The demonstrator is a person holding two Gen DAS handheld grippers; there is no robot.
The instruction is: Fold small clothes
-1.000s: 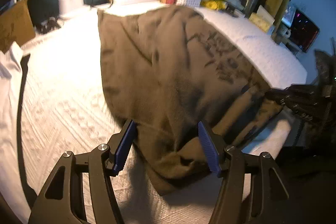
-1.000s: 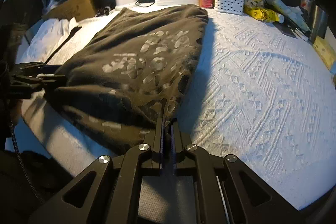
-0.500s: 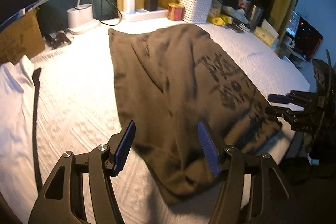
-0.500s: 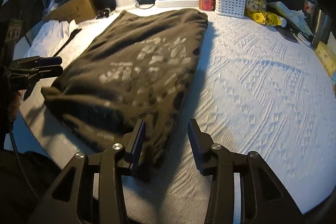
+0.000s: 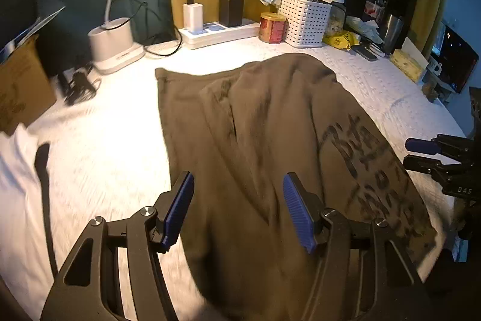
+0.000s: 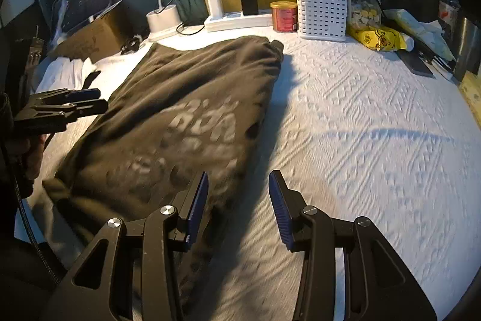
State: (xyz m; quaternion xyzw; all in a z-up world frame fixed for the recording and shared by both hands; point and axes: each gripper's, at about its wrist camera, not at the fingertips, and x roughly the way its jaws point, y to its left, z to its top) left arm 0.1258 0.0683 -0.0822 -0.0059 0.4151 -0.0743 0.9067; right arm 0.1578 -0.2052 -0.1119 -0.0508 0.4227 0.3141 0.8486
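Note:
A dark olive-brown garment with a printed design (image 5: pixel 270 140) lies spread flat on the white textured bedcover (image 5: pixel 105 140); it also shows in the right wrist view (image 6: pixel 180 116). My left gripper (image 5: pixel 237 212) is open and empty, held above the garment's near edge. My right gripper (image 6: pixel 237 206) is open and empty, over the garment's right near edge and the bedcover (image 6: pixel 360 125). Each gripper shows in the other's view, the right one (image 5: pixel 430 152) and the left one (image 6: pixel 75 101).
A white cloth with a dark strap (image 5: pixel 30 170) lies at the left. At the back stand a lamp base (image 5: pixel 111 41), a power strip with chargers (image 5: pixel 216 29), a red can (image 5: pixel 272 27), a white basket (image 6: pixel 321 9), a yellow packet (image 6: pixel 378 39) and a cardboard box (image 6: pixel 90 38).
My right gripper let go of the garment's edge and opened. Both grippers rose and drew back, and the garment settled flat on the bedcover.

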